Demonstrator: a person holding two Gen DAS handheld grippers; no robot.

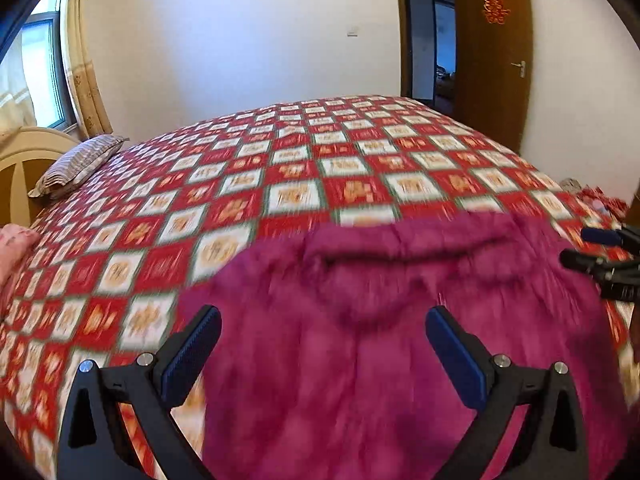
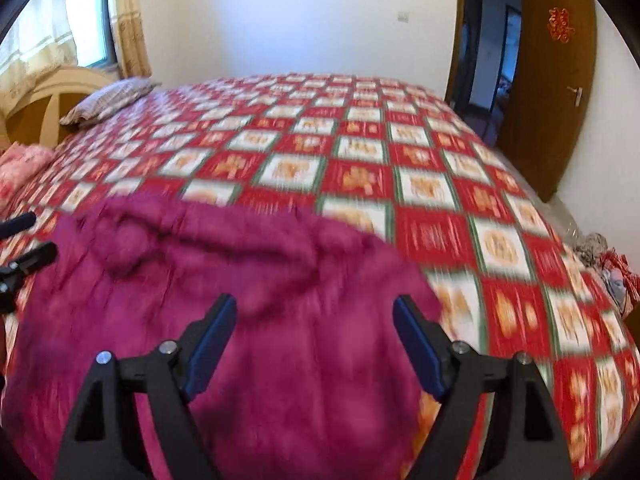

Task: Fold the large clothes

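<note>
A big magenta garment [image 1: 400, 340] lies spread on the bed [image 1: 280, 184], filling the lower centre and lower right of the left wrist view and the lower left and centre of the right wrist view. Its collar end – the rolled, darker fold [image 2: 192, 240] – sits toward the top of the cloth, away from the fingers, so the long axis seems to run from the bottom of each frame up toward that fold.

The left gripper [image 1: 324, 336] hangs over the cloth with its fingers [image 1: 192, 360] spread wide and nothing between them. The right gripper [image 2: 314, 324] is likewise released, its fingers [image 2: 420, 344] parted and empty – the garment is below them, not pinched. The pictures are smeared, so I cannot say how high above the fabric either one sits.

Each gripper shows at the edge of the other's view, one to each side of the garment. The left fingers sit near the cloth's left edge, the right ones near its right edge, where the checked cover shows. Neither looks clearly nearer the collar.

A striped pillow [image 1: 76, 164] lies at the upper left, well apart.
</note>
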